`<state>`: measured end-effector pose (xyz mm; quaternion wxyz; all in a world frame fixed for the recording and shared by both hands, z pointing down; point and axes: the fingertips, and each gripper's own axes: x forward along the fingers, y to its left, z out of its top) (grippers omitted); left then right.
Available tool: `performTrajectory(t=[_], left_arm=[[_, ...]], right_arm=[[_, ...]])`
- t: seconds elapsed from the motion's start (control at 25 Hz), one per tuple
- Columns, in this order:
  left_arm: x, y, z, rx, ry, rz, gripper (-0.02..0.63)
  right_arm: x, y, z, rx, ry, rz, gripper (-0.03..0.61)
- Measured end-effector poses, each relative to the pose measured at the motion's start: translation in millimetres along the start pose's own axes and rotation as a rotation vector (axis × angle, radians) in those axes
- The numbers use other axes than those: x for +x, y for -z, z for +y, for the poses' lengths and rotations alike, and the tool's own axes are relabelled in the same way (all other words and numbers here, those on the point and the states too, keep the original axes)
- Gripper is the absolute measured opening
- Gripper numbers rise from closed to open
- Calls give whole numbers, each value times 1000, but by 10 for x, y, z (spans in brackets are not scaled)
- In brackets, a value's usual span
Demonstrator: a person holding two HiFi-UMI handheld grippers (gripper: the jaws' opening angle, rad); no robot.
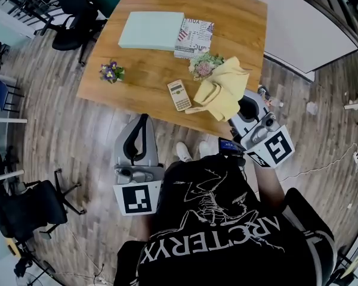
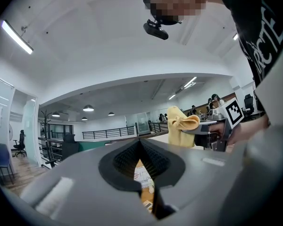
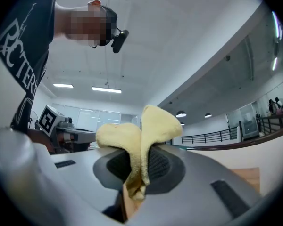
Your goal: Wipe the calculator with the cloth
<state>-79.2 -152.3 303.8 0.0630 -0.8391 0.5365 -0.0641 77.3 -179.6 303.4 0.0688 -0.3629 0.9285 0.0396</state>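
Note:
A cream calculator (image 1: 179,95) lies flat near the wooden table's (image 1: 137,85) front edge. Just right of it the yellow cloth (image 1: 221,88) drapes onto the table. My right gripper (image 1: 246,109) is shut on that cloth at the table's front right corner. In the right gripper view the cloth (image 3: 155,124) bulges up out of the closed jaws of the right gripper (image 3: 141,161). My left gripper (image 1: 142,124) hangs over the floor, short of the table edge, shut and empty. The left gripper view shows that gripper (image 2: 140,145) with its pads together, and the cloth (image 2: 180,125) off to the right.
On the table's far side lie a pale green folder (image 1: 152,30) and a printed book (image 1: 194,37). A pink bouquet (image 1: 204,65) sits behind the cloth, a small purple flower pot (image 1: 111,71) at the left edge. Office chairs (image 1: 33,210) stand on the floor at left.

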Motion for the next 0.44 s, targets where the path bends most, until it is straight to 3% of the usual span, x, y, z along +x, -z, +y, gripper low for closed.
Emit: performTrajectory(t=[0.44], left_arm=[[-5,10,-87,4,4,-2,9]], right_arm=[[-79,33,-14,-16,-17,13,55]])
